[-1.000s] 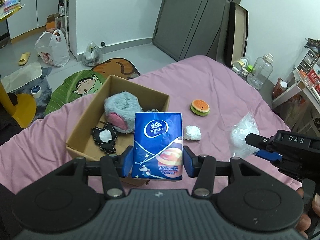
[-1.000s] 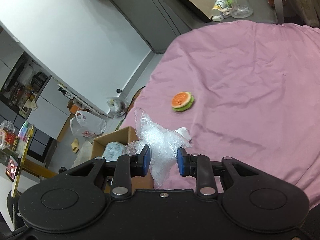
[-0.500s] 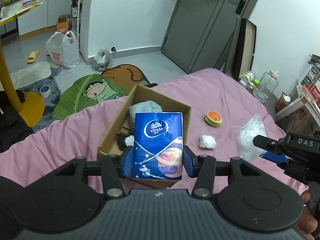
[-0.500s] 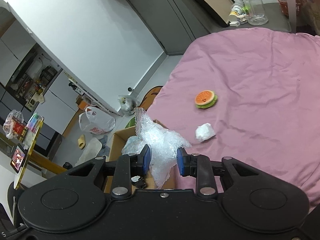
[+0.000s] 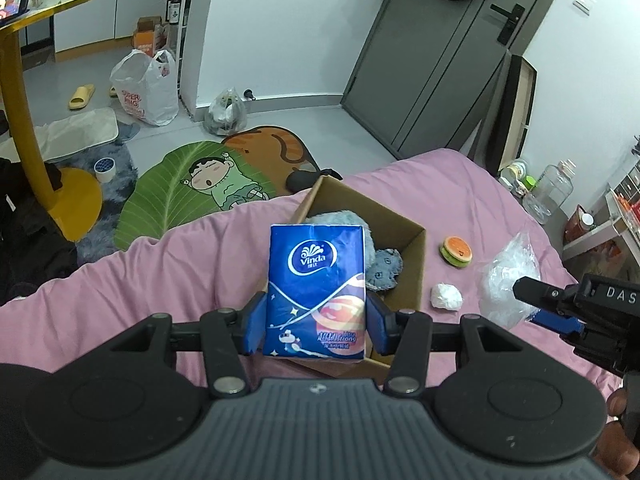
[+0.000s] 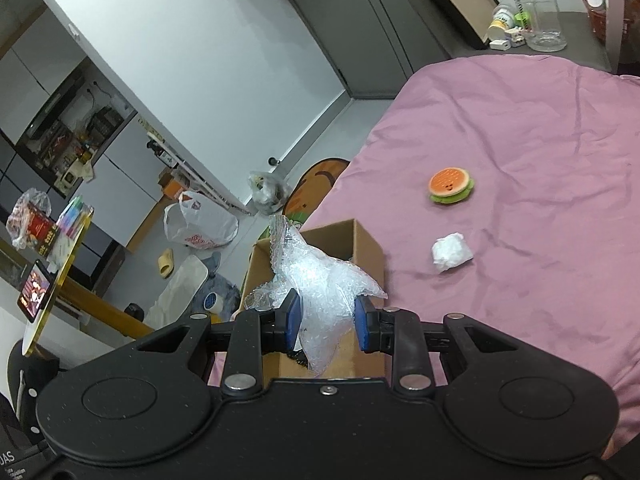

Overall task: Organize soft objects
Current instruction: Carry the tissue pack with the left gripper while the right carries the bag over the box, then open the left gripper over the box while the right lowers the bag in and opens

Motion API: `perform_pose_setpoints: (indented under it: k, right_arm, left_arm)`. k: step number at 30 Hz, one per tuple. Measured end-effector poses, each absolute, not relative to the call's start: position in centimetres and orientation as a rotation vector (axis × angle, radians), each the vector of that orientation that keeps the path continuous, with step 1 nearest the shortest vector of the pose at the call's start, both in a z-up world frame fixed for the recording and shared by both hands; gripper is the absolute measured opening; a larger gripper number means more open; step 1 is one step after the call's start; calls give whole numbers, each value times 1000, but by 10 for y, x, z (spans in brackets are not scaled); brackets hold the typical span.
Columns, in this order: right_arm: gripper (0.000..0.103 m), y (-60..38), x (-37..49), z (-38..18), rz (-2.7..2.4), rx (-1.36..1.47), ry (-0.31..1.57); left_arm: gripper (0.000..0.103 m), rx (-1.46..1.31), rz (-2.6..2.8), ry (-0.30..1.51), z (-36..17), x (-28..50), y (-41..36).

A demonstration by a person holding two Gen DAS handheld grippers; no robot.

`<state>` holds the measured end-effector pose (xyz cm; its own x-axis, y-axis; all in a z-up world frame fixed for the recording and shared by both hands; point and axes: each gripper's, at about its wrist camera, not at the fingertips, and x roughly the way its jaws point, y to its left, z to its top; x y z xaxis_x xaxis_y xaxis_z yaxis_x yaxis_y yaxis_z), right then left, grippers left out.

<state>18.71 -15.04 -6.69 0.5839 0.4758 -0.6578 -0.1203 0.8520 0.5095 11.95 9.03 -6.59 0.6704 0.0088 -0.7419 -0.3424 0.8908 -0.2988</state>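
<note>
My left gripper (image 5: 316, 322) is shut on a blue Vinda tissue pack (image 5: 316, 292), held upright in front of an open cardboard box (image 5: 412, 264) on the pink bed. Grey-blue plush toys (image 5: 380, 270) lie inside the box. My right gripper (image 6: 326, 322) is shut on a crumpled wad of clear bubble wrap (image 6: 316, 280), which hangs over the near part of the cardboard box (image 6: 360, 240). In the left wrist view the bubble wrap (image 5: 508, 276) and the right gripper (image 5: 536, 304) show at the right. A burger-shaped squishy (image 6: 451, 185) and a white crumpled ball (image 6: 451, 252) lie on the bedspread.
The pink bedspread (image 6: 540, 140) stretches right of the box. Beyond the bed's edge lie a leaf-shaped cartoon rug (image 5: 188, 196), plastic bags (image 5: 146, 88) and a yellow table leg (image 5: 24, 120). A clear jug (image 6: 540, 16) stands on the floor by the grey door (image 5: 436, 52).
Both grippers have shifted sideways with their loads still held. The box now sits further right and behind the tissue pack in the left view; in the right view it is nearer and under the bubble wrap.
</note>
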Motion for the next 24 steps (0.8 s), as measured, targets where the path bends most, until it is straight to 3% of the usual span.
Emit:
perform_pose_setpoints:
  k: [24]
  right_arm:
    - [27,-114,215,-92,358,435,974]
  left_arm:
    - [50,-460,152,921,-106,169,102]
